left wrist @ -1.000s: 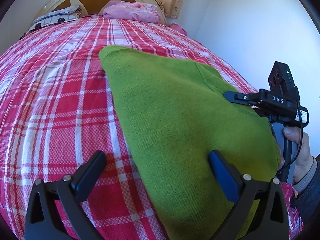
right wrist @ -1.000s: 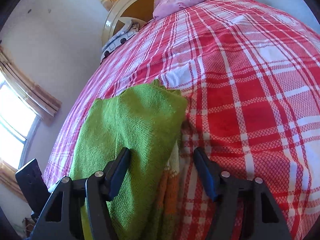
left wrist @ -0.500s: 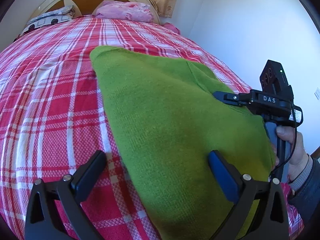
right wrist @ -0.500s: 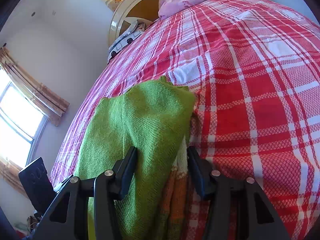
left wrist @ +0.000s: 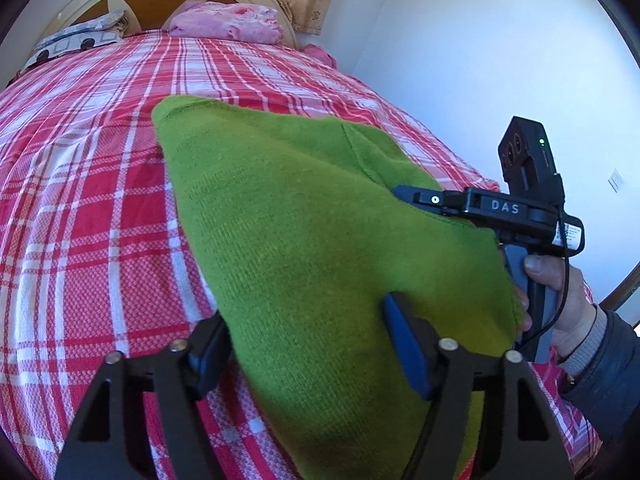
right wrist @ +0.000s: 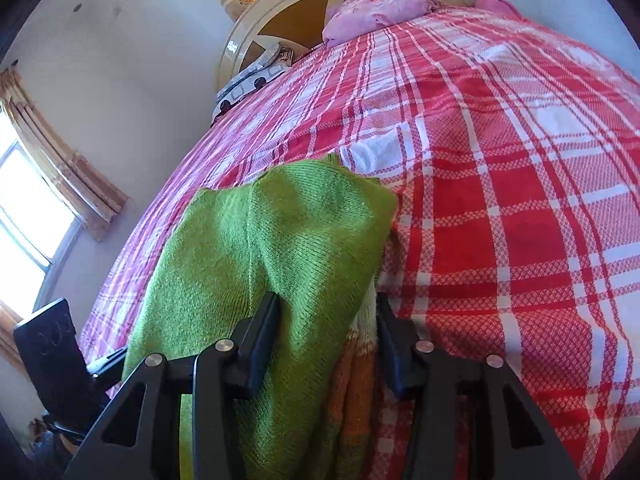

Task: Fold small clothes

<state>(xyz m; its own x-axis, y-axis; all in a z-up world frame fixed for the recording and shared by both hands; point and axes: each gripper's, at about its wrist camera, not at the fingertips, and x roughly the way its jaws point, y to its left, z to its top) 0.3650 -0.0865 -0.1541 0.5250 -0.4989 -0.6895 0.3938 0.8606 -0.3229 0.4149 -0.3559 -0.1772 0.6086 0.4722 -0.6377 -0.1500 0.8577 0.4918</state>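
Your left tool point(left wrist: 308, 344) points toward the headboard at 12 o'clock, low over the bed with the red and white checked cover point(left wrist: 88, 208). Its two fingers are closed on the near edge of the green knitted garment point(left wrist: 304, 216), which lies spread on the cover. Your right tool point(right wrist: 326, 332) is also clamped on the same garment, on a bunched fold with an orange and white striped part point(right wrist: 352, 364) under it. In the left view your right hand point(left wrist: 560, 300) grips the handle upright at 3 o'clock, the thumb on its side.
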